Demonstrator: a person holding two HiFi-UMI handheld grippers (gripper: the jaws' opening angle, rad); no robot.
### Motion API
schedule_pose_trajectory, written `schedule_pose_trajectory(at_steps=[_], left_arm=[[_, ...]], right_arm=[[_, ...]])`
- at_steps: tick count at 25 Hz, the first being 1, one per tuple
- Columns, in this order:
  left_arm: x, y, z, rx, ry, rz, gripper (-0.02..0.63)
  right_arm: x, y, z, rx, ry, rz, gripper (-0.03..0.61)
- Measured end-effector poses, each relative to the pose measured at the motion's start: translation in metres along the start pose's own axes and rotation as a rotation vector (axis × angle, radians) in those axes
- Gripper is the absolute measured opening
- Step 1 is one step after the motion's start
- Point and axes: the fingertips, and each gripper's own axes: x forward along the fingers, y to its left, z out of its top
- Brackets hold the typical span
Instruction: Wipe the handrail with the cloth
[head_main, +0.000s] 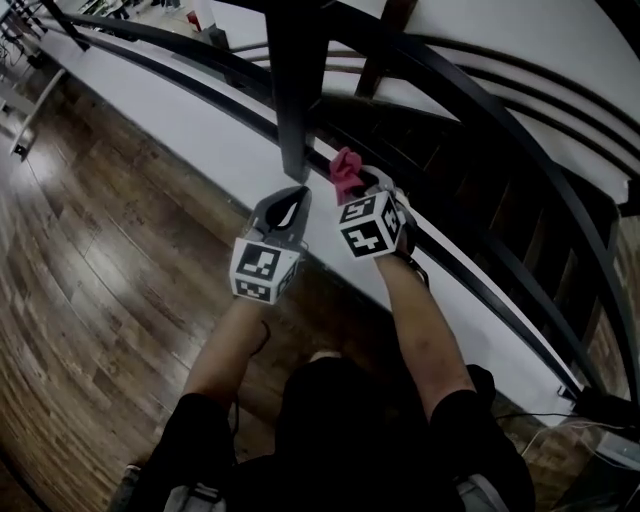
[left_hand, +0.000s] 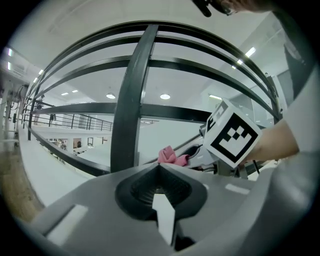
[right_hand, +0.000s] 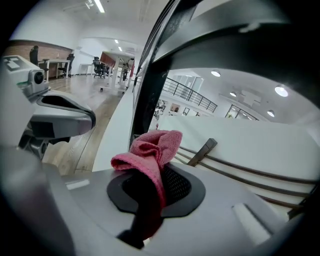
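Pink cloth (head_main: 347, 172), clamped in right gripper (head_main: 362, 188), just below dark handrail (right_hand: 225, 45) that runs lengthwise overhead. Left gripper (head_main: 285, 212) closed, empty, alongside.

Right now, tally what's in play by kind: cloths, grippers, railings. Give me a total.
pink cloth: 1
handheld grippers: 2 (left gripper shut with nothing in it; right gripper shut on the pink cloth)
dark metal railing: 1
Total: 4
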Motion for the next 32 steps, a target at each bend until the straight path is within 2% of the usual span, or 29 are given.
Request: schedule_pose_trajectory(at_steps=[7, 14, 19, 22, 32], left_arm=[[0.016, -0.032, 0.001, 0.004, 0.013, -0.071, -0.002], [0.034, -0.07, 0.002, 0.029, 0.021, -0.146, -0.002], [0.045, -0.09, 0.003, 0.03, 0.018, -0.185, -0.002], [0.049, -0.114, 0.005, 0.033, 0.017, -0.231, -0.002], [0.069, -0.189, 0.004, 0.06, 0.031, -0.372, -0.002]], right_arm=[[-0.021, -0.011, -0.031, -0.03, 0.027, -0.032, 0.046], [-0.047, -0.029, -0.066, 0.015, 0.069, -0.075, 0.046], [-0.067, -0.042, -0.096, -0.035, 0.121, -0.128, 0.046], [-0.081, -0.05, -0.114, -0.047, 0.145, -0.146, 0.046], [-0.127, -0.09, -0.184, 0.004, 0.259, -0.22, 0.046]])
